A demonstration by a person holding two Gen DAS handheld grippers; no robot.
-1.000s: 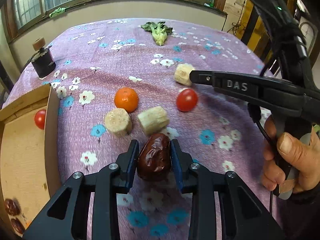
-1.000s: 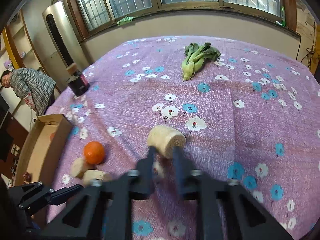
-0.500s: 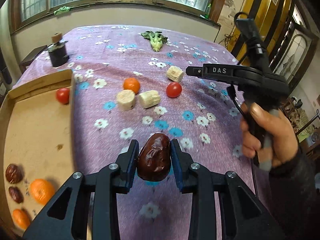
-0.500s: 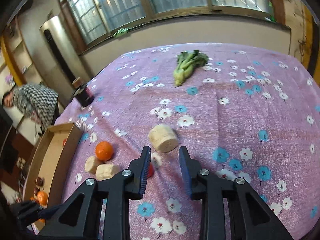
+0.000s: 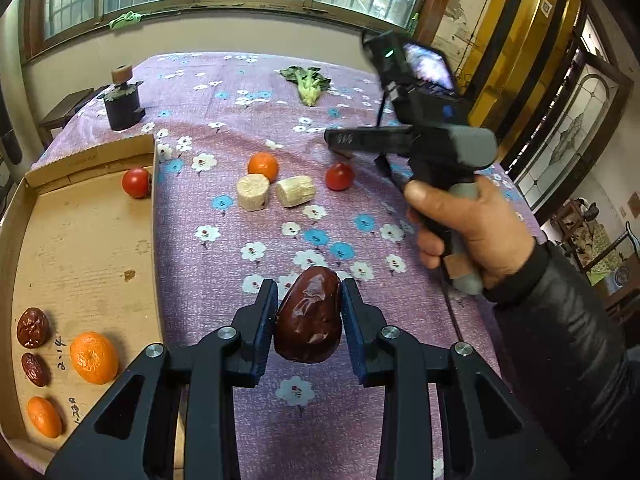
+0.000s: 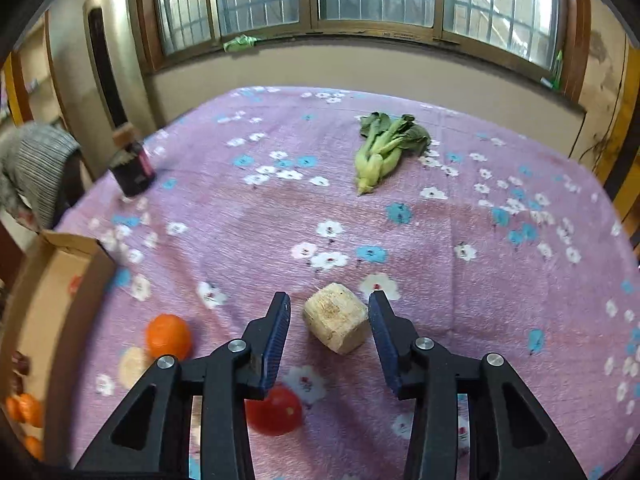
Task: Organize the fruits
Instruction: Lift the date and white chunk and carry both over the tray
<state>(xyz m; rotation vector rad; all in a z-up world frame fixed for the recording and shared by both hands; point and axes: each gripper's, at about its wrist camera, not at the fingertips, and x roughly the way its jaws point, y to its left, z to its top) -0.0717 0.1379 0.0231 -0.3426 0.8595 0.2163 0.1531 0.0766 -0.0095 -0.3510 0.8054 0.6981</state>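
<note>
My left gripper [image 5: 308, 312] is shut on a dark red date [image 5: 309, 326], held above the purple flowered cloth just right of the cardboard tray [image 5: 92, 248]. Inside the tray lie two dates [image 5: 33, 327], oranges [image 5: 94, 357] and a tomato [image 5: 136, 182]. On the cloth sit an orange [image 5: 263, 166], two pale cane chunks [image 5: 251, 192] and a tomato [image 5: 339, 176]. My right gripper [image 6: 329, 320] hangs over a third cane chunk [image 6: 336, 323]; its jaws are opening, the chunk lies between them untouched. A tomato [image 6: 276, 410] lies under the left finger.
A bok choy [image 6: 386, 148] lies at the far side of the table. A dark bottle with a cork [image 5: 121, 101] stands at the far left corner. A person in a striped top [image 6: 32, 172] bends beside the table's left edge.
My left gripper lifted and carried the date back toward the tray side. My right gripper went from shut to apart and shifted so the cane chunk now lies between its fingers.
</note>
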